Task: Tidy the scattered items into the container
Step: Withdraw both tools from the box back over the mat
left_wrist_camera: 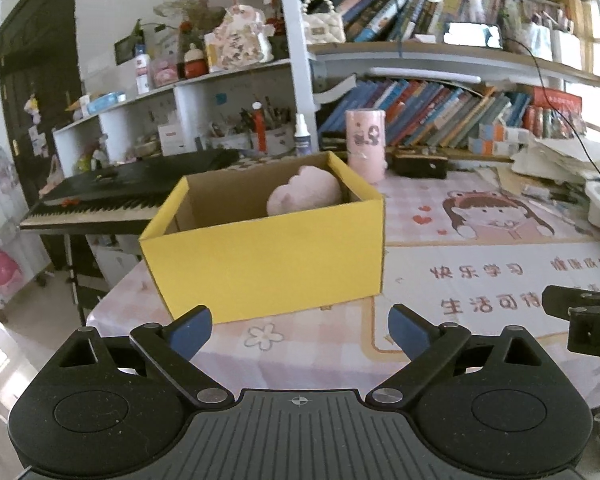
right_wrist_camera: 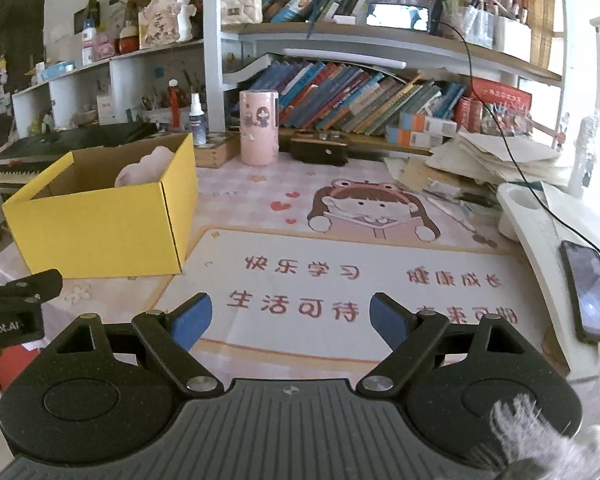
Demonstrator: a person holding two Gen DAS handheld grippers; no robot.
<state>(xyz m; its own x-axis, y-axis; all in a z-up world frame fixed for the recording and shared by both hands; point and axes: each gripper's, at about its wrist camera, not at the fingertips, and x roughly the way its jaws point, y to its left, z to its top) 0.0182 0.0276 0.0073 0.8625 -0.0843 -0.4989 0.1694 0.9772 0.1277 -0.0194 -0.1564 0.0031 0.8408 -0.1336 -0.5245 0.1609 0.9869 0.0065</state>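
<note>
Left claw (left_wrist_camera: 300, 330) agape, yellow box (left_wrist_camera: 268, 256) just ahead

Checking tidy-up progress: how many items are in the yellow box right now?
1: a pink plush toy sits at the far right end of the yellow box. The near wall hides the box floor, so more may lie below.

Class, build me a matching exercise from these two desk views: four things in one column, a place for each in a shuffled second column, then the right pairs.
Things
1. pink plush toy
2. phone
3. pink cylinder
4. spray bottle

Places
A. on the white stand at the right edge of the desk
B. inside the yellow box
C. behind the box, at the foot of the white shelf post
D. upright in front of the leaning books

Pairs: 1-B, 2-A, 3-D, 4-C
</note>
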